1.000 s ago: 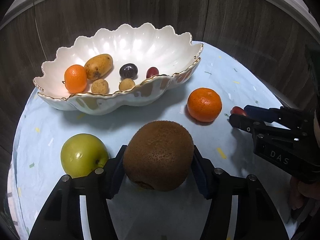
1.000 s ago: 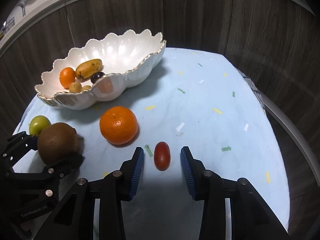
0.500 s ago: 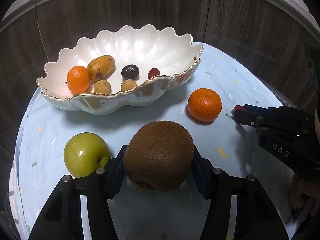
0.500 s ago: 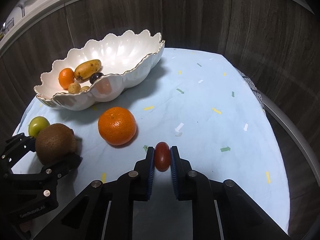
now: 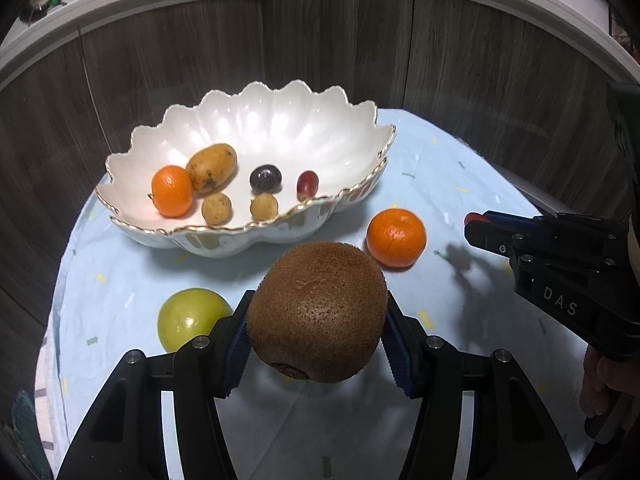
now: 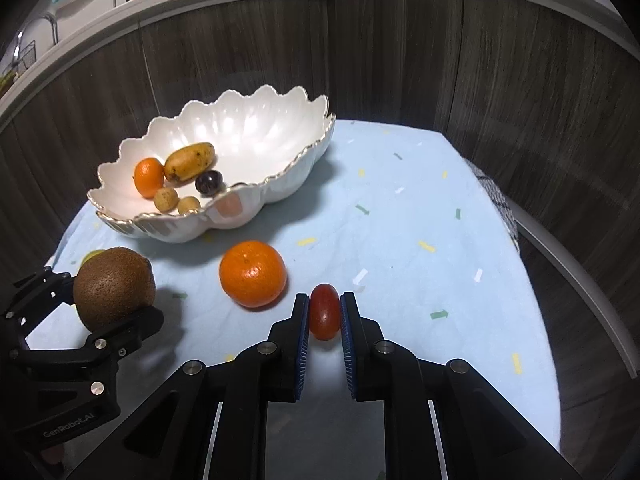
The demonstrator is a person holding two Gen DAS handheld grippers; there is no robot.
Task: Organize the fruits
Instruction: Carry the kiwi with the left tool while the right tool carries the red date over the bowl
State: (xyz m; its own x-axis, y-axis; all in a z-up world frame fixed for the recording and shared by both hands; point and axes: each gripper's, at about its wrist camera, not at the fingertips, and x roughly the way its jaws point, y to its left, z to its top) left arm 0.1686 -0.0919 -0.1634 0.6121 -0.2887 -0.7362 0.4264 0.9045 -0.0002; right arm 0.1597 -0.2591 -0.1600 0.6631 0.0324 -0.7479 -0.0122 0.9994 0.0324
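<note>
While a second ago its jaws stood apart, the right claw (image 6: 324, 317) now pinches the red tomato (image 6: 324, 312) near the orange (image 6: 252, 273); the left claw (image 5: 316, 328) still clasps the kiwi (image 5: 316, 316) before the bowl (image 5: 224, 236).

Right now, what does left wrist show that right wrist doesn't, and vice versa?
Left wrist only: the red grape in the bowl and the whole green apple. Right wrist only: the right gripper shut on the small red fruit, seen whole. Both: the white bowl, loose orange, and the left gripper holding the kiwi.
</note>
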